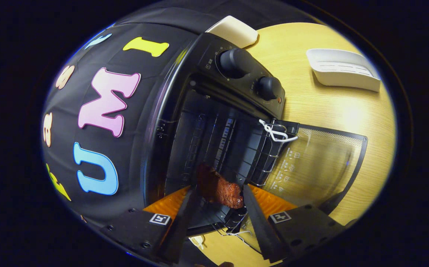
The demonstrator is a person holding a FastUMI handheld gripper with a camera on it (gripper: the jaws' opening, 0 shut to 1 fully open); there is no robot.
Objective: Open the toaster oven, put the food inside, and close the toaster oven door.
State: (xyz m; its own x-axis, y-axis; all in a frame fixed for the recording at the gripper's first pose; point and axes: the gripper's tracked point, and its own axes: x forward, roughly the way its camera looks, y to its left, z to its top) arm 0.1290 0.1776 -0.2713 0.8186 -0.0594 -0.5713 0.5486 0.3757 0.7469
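A pale wooden table (333,111) with fine straight grain is seen tilted, and on it a black toaster oven (214,122) of smooth, slightly glossy metal is set against the black cloth wall. The oven is boxy, with rounded corners, and its door (318,163) is dropped fully open, laid out flat over the table; the door is a sheet of clear glass framed in black, with a dotted band along one edge and small pale markings near the hinge. The dark cavity is shown open, its back wall ribbed and slotted, with a thin wire rack (262,155) reaching out to the mouth. Two round, matte black knobs (251,72) are placed on the control panel beside the cavity. Well apart from the oven, a white, rounded rectangular tray (342,70) with shallow slits is seen on bare table, and a second white rounded object (235,31) is partly hidden behind the oven. The gripper (218,198) is held at the oven's mouth, its two flat fingers spread apart. The food (218,187), a reddish-brown lump with a rough, glistening surface, is seen between the fingertips at the rack's front edge; whether either finger touches it cannot be told.
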